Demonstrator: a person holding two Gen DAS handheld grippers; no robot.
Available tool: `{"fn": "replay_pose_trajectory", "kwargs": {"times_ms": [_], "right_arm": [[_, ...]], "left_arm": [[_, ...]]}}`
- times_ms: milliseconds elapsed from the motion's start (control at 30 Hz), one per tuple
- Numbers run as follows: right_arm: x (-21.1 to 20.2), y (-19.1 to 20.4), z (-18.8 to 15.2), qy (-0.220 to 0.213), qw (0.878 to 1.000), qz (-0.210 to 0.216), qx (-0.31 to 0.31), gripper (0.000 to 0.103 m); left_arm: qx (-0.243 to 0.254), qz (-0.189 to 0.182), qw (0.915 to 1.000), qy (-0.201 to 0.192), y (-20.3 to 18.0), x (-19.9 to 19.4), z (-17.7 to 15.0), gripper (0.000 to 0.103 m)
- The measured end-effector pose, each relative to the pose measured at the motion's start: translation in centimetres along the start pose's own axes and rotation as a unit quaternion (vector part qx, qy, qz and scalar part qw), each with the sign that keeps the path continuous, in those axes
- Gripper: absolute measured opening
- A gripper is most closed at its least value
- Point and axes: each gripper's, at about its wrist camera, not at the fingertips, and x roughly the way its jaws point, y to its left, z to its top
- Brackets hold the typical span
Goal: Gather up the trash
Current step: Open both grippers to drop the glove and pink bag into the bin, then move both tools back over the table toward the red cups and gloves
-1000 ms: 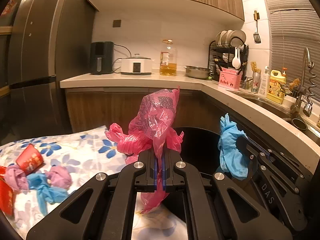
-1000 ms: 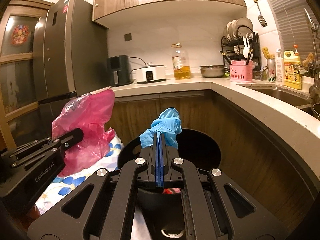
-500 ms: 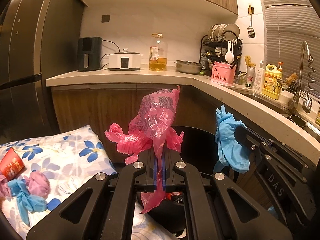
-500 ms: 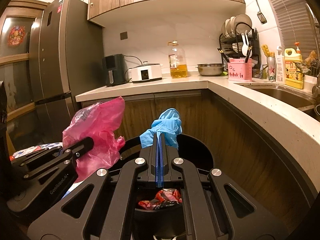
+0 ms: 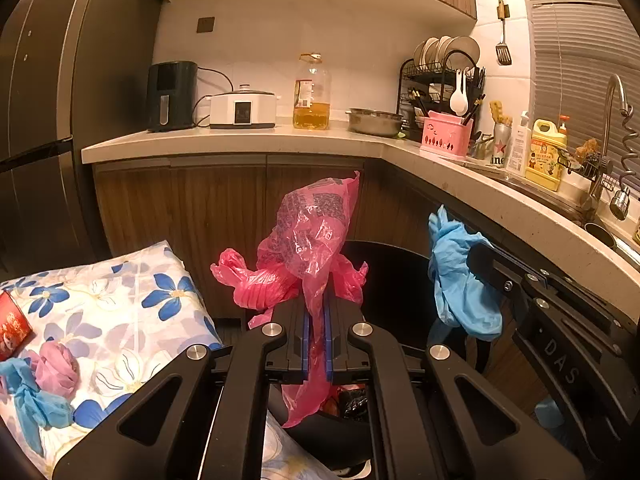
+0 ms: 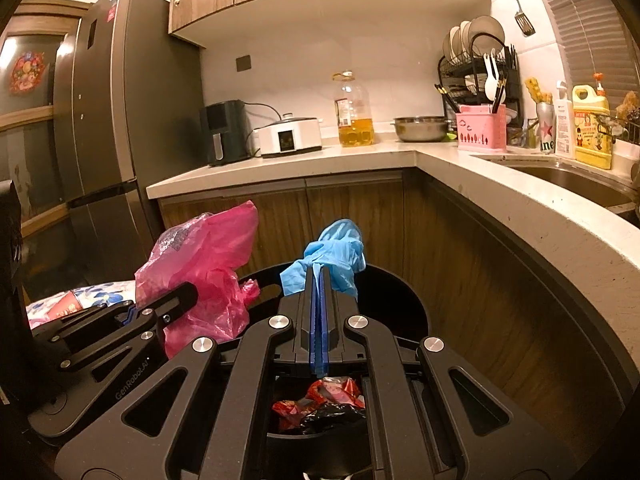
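While both hands carry their catches toward the black bin on the floor by the wooden cabinets, more trash waits at the far left on a flower-print cloth: near its left edge lie one red packet, one pink wad and two blue scraps (knotted together, as far as can be told). Next to the right, the left gripper has its jaws pinched together on one crumpled pink plastic bag, gripped at mid-length so it billows above the fingers and trails a tail below, probably so it will fall cleanly once released over the bin's left rim. Further right, the right gripper is likewise clamped on one blue glove, which bunches at the fingertips directly above the bin's opening. Inside the bin, red and black wrappers already lie, too crumpled to count. Two pieces are held; four, it seems, are left on the cloth.
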Motion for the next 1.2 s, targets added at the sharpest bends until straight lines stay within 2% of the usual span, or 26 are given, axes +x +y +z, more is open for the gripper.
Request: {"fn": "replay_pose_trajectory", "kwargs": {"times_ms": [67,100,167,300,500,567,900,1200], "right_arm": [[0.2,0.0,0.0,0.005,1.000,0.000,0.002,0.007],[0.3,-0.1,0.0,0.006,1.000,0.000,0.002,0.009],[0.5,-0.1,0.0,0.009,1.000,-0.003,0.002,0.019],[0.4,-0.5,-0.2,0.009,1.000,-0.008,0.009,0.028],[-0.1,-0.7,-0.6,0.011,1.000,-0.015,0.016,0.051],[-0.3,-0.7,-0.7,0.010,1.000,-0.016,0.019,0.059],[-1.6,0.2,-1.0,0.010,1.000,-0.019,0.016,0.069],[-3.5,2.1,-2.0,0.016,1.000,-0.022,0.010,0.076]], "left_arm": [[-0.001,0.000,1.0000,0.003,0.0,0.2,-0.1,0.012],[-0.001,0.001,1.0000,0.003,0.0,0.2,-0.1,0.021],[-0.002,0.001,1.0000,0.002,0.1,0.2,-0.2,0.036],[-0.004,0.011,0.9999,0.000,0.3,0.1,-0.5,0.053],[-0.020,0.035,0.9992,-0.002,1.3,-0.7,-0.9,0.074],[-0.024,0.038,0.9990,-0.002,1.6,-1.0,-1.0,0.077],[-0.027,0.067,0.9973,-0.009,2.5,-3.5,-1.6,0.087],[-0.031,0.108,0.9936,-0.007,4.3,-7.0,-3.5,0.096]]}}
